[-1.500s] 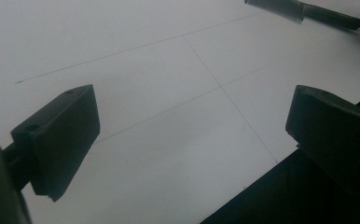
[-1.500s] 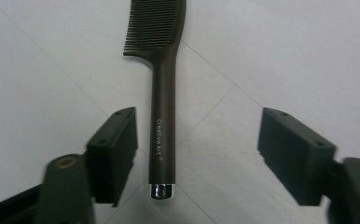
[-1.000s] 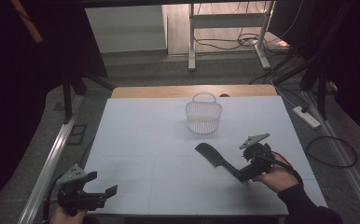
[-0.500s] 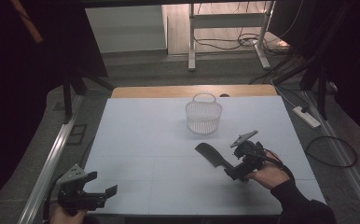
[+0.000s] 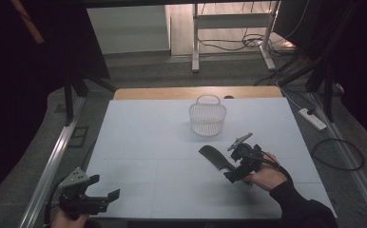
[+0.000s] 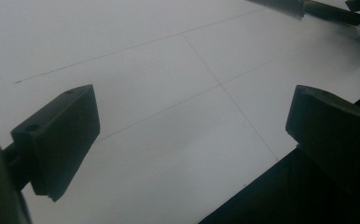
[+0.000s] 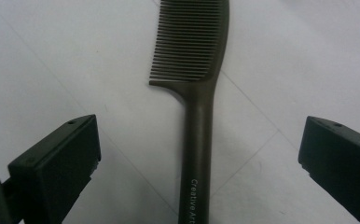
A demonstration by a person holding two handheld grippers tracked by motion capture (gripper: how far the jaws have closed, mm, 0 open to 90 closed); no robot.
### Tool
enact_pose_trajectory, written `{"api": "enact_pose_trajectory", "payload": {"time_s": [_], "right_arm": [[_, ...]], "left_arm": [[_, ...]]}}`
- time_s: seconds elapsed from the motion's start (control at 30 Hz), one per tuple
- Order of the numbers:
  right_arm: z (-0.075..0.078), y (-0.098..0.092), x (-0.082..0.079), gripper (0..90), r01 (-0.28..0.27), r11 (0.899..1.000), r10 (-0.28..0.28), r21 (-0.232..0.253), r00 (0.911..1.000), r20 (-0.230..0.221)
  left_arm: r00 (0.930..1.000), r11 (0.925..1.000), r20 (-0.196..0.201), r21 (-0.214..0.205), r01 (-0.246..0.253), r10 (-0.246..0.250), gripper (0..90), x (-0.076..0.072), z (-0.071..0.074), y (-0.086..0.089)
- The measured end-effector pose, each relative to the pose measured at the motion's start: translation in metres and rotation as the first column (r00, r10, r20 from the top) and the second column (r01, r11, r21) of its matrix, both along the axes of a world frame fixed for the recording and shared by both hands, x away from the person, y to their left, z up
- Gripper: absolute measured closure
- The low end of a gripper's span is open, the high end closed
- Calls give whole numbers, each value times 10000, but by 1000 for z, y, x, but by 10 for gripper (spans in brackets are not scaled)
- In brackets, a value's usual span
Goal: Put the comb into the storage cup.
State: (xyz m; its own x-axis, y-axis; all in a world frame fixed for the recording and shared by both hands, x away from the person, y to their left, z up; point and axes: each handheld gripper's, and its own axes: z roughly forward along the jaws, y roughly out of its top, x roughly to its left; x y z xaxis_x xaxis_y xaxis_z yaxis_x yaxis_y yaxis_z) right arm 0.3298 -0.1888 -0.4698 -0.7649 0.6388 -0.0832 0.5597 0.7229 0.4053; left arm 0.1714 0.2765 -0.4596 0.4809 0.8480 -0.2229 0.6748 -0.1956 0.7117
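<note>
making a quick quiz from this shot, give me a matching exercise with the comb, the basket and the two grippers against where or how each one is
Things:
1. comb
2. basket
3. left gripper
4. right gripper

Places or states:
A. open, at the near left corner of the table, over bare surface
B. white, standing at the far middle of the table
C. dark, lying flat on the table with its handle between open jaws
D. open, straddling a handle at the right of the table

Pairs: 1-C, 2-B, 3-A, 4-D
</note>
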Motion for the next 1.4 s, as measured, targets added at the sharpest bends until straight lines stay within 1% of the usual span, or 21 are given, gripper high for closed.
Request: {"api": "enact_pose_trajectory", "payload": {"time_s": [0.07,0.27,0.4,0.47,0.53,0.67,0.83,0.97,1.03,1.17,1.23,1.3,1.4], "right_arm": [[-2,0,-1,0,-20,10000,20,6,10000,40],[-9,0,2,0,150,9999,-150,-72,9999,-77],[-14,2,3,0,162,9998,-164,-121,9998,-132],[-17,3,4,0,85,9998,-88,-191,9999,-147],[-20,4,4,0,69,9997,-75,-249,9997,-232],[-30,5,6,0,20,9984,-45,-567,9990,-440],[-39,3,6,0,31,9955,-93,-949,9979,-643],[-41,1,8,0,164,9966,-235,-810,9959,-873],[-42,0,10,0,272,9970,-348,-719,9937,-1062],[-42,-1,10,2,264,9975,-334,-662,9936,-1076],[-41,-1,9,29,370,9973,-439,-629,9927,-1127],[-38,-1,8,91,337,9976,-404,-609,9929,-1119],[-33,-1,6,267,191,9982,-254,-573,9936,-1104]], "left_arm": [[10000,10000,-9,-10,-17,17,40,0,0,0],[10000,10000,-22,-38,-11,11,39,0,0,1],[10000,10000,0,13,26,-26,39,0,0,0],[10000,10000,9,22,50,-50,40,0,0,0],[10000,10000,27,26,83,-83,40,0,0,0],[10000,10000,28,3,74,-74,39,0,0,0],[10000,10000,37,-36,60,-60,39,0,0,0],[10000,10000,10,-68,39,-39,39,0,0,1],[10000,10000,16,-65,39,-39,39,0,0,1],[10000,10000,3,-88,24,-24,39,0,0,1],[10000,10000,-3,-84,18,-18,39,0,0,1],[10000,10000,-22,-76,19,-19,39,0,0,1],[10000,10000,-43,-88,1,-2,39,1,0,1]]}}
